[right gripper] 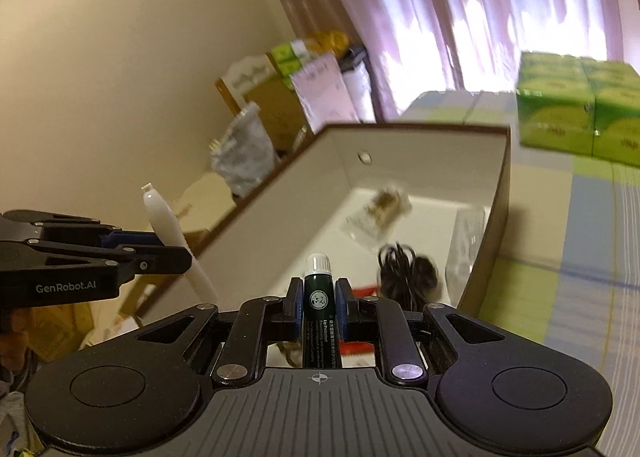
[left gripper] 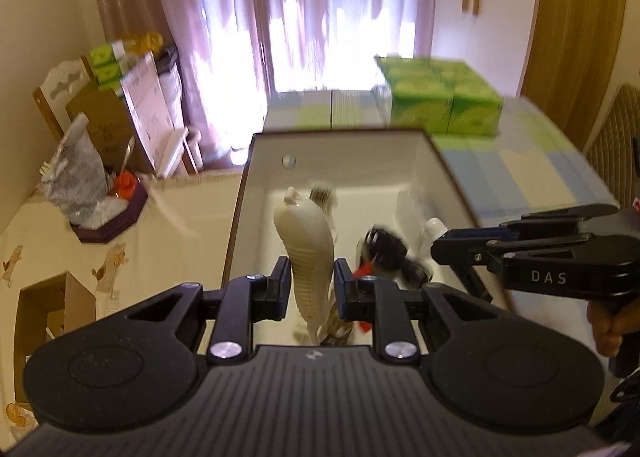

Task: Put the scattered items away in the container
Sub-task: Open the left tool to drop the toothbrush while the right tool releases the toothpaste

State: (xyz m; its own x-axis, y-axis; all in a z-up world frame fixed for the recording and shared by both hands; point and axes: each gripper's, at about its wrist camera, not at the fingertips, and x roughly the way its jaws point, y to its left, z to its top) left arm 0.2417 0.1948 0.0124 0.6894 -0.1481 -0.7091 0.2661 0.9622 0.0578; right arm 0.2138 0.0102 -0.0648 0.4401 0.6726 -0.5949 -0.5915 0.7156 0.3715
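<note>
Gripping cream handle (left gripper: 308, 253) lengthwise in left jaws, right jaws clamping upright green tube (right gripper: 319, 313)

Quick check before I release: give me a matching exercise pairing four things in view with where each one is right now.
Things:
1. cream ribbed handle
2. dark green tube
3. black coiled cable
4. green cartons

Places:
A. lying on the floor of the white box
B. clamped in the right hand-held gripper
C. on the striped cloth beyond the box
D. clamped in the left hand-held gripper

Pairs: 1-D, 2-B, 3-A, 4-C
</note>
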